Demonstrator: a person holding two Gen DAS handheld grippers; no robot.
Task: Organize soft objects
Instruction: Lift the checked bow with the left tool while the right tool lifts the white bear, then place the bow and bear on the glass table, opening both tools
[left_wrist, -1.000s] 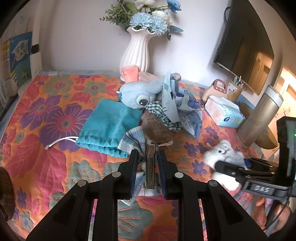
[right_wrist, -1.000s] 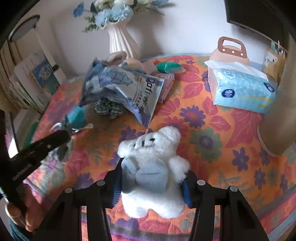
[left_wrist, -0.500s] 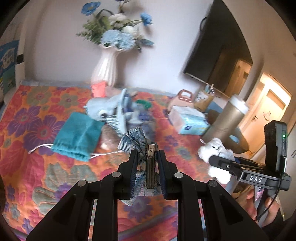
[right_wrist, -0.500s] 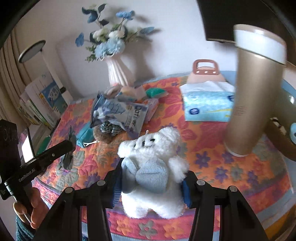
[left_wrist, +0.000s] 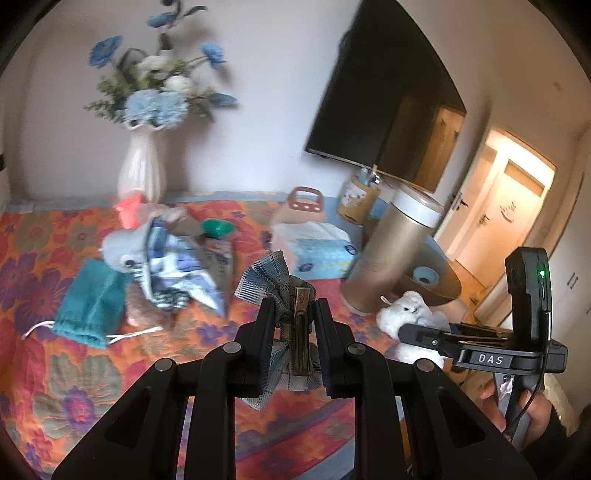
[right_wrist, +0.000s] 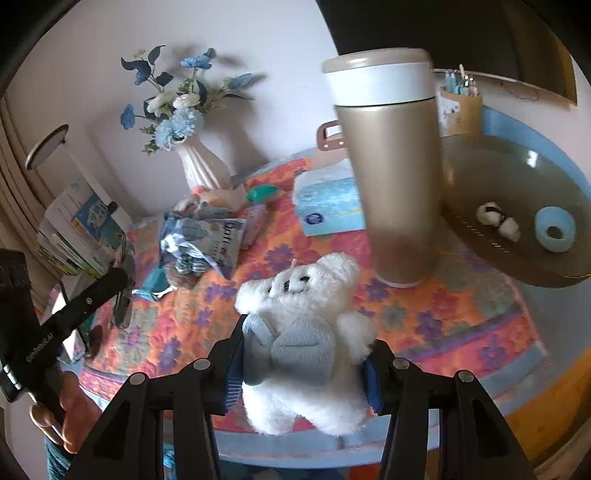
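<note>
Plaid bow clip (left_wrist: 291, 325), one, upright, clamped in left gripper (left_wrist: 293, 347); one white plush (right_wrist: 306, 332), head up, clamped in right gripper (right_wrist: 303, 365).

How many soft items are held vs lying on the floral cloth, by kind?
Held plush toys: 1, white plush in right gripper
Held fabric bows: 1, plaid bow clip in left gripper
Plush toys on cloth: 1, blue plush
Pouches on cloth: 1, teal drawstring pouch
Total: 4

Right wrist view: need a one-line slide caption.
Right gripper clamps a white plush toy above the floral tablecloth, gold tumbler behind it.
</note>
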